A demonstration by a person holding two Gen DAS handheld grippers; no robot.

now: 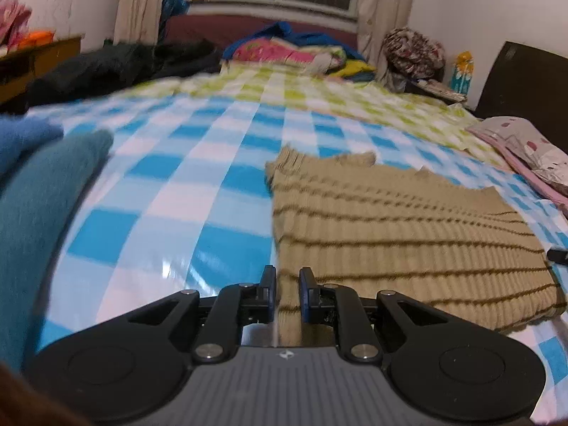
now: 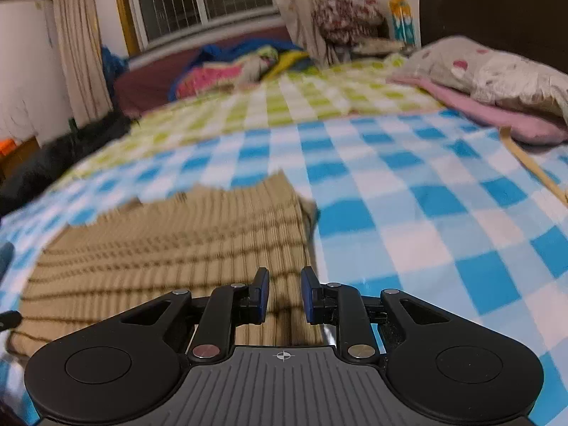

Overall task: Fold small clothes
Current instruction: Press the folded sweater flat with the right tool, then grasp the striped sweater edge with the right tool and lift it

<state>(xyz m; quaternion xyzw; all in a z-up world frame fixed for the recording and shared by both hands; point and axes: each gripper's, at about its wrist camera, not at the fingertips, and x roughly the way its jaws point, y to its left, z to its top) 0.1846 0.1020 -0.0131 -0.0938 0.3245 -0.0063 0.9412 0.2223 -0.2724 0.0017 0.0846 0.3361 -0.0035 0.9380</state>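
- Both views are motion-blurred; the far end of the bed, the heaped pink and blue bedding (image 1: 284, 48) and the dark pile (image 1: 106, 67) at the left edge are hard to make out.
- The tan ribbed knit garment with thin brown stripes (image 1: 397, 230) lies flat on the blue-and-white checked bed sheet (image 1: 198, 184); its near edge passes under the gripper bodies in both views and is cut off there.
- The left gripper (image 1: 287, 285) hovers over the garment's left edge, its blue-padded fingers (image 1: 305, 291) standing a narrow gap apart; cloth shows between them, but the pads do not press on it.
- The right gripper (image 2: 285, 291) sits near the garment's right edge, jaws likewise slightly parted with nothing clamped; whether the tips touch the fabric I cannot tell.
- A teal fuzzy knit piece (image 1: 46, 206) and a blue one behind it are cropped by the left view's edge.
- No readable writing; only a small emblem on each ribbed grey gripper body.
- A floral pillow (image 2: 497, 71) rests on pink cloth at the right, below a dark headboard (image 2: 497, 7).
- Farther up, the sheet turns green-and-white.
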